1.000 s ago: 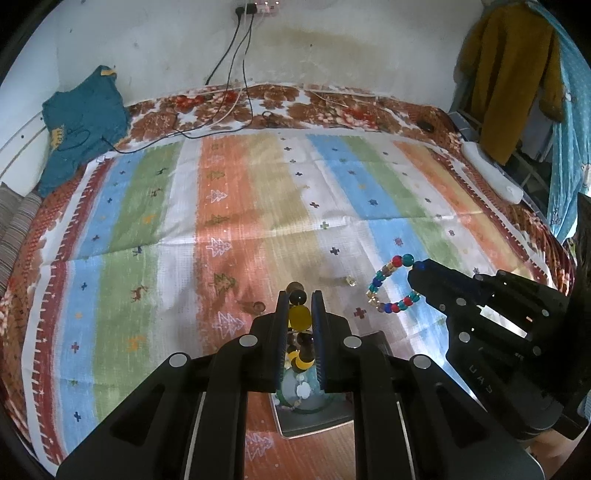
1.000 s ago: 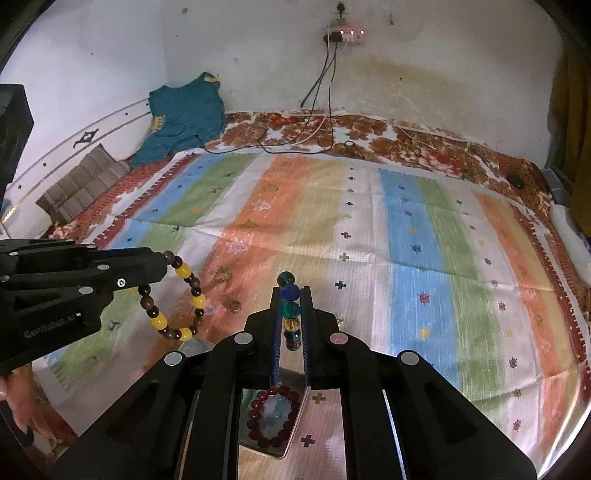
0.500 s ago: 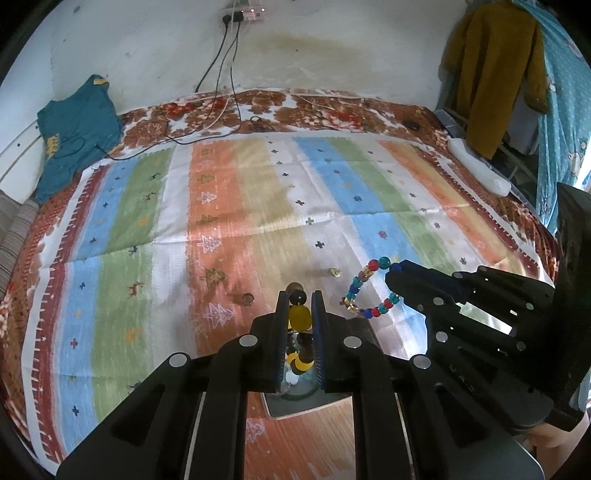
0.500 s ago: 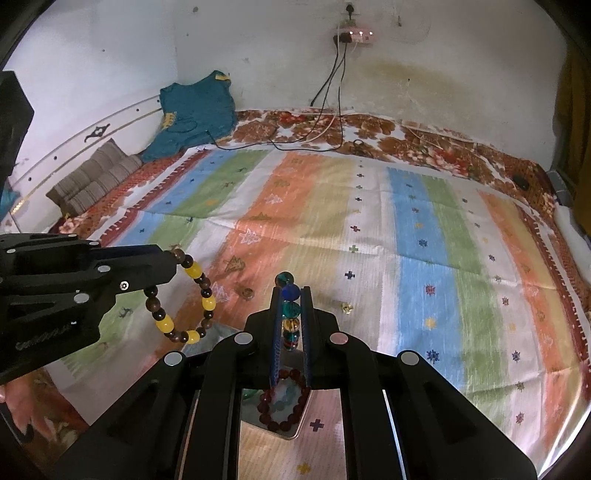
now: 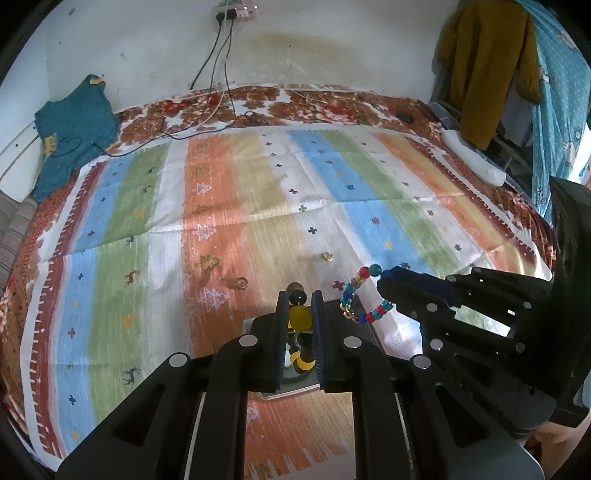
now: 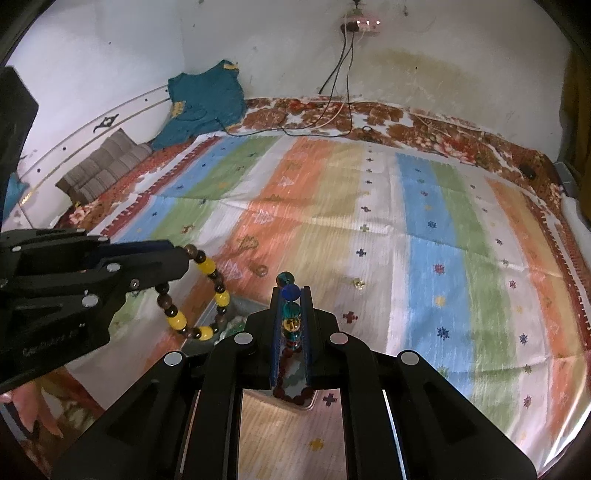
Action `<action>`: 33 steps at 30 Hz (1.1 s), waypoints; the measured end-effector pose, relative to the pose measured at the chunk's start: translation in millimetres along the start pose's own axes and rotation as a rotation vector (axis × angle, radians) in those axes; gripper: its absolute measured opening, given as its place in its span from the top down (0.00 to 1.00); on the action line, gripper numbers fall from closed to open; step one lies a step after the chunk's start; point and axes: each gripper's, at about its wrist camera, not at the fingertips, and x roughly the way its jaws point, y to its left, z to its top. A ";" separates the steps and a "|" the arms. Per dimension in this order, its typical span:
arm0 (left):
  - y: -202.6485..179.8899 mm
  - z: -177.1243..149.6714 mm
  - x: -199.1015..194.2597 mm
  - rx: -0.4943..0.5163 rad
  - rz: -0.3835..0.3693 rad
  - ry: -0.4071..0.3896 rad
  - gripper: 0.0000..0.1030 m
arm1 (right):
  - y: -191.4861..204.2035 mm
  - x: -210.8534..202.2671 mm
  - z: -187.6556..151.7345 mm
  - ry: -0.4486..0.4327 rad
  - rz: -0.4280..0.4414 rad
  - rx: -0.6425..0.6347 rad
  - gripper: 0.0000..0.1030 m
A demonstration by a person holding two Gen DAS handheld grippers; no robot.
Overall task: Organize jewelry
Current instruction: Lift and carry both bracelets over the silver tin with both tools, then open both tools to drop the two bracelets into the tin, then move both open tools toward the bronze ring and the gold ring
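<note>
Black left gripper (image 5: 300,306): bottom centre of left wrist view, jaws pinching brown-and-yellow bead bracelet (image 6: 201,291); a yellow bead sits right between the pads.
Brown-and-yellow bracelet position: in right wrist view it hangs as a loop off the left gripper (image 6: 181,258) tip, lower left of frame, above a small tray (image 6: 236,308) on the bedspread.
Right gripper (image 6: 291,302): bottom centre of right wrist view, jaws pinching multicolour bead bracelet (image 5: 360,295); teal, blue and amber beads stacked in the gap.
Multicolour bracelet position: in left wrist view it dangles from the right gripper (image 5: 386,282) tip, right of centre, red, blue and teal beads, off the cloth.
Dark red bead bracelet (image 6: 291,391): lying in a tray just under the right gripper, partly hidden by the jaws.
Ring (image 5: 242,283): loose on orange stripe, left of the left gripper tip.
Small gold piece (image 5: 327,256): loose on the cloth, above centre of the gripper pair; type unclear.
Striped bedspread (image 5: 221,206): covers the bed, some motion blur.
Teal garment (image 5: 72,129): upper left, against wall.
Power strip (image 5: 238,6): top centre on wall, cables drop to the bed.
</note>
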 end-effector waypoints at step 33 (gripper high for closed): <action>33.7 5.2 25.7 -0.101 0.092 0.085 0.47 | -34.9 31.2 4.8 0.146 -0.069 0.134 0.47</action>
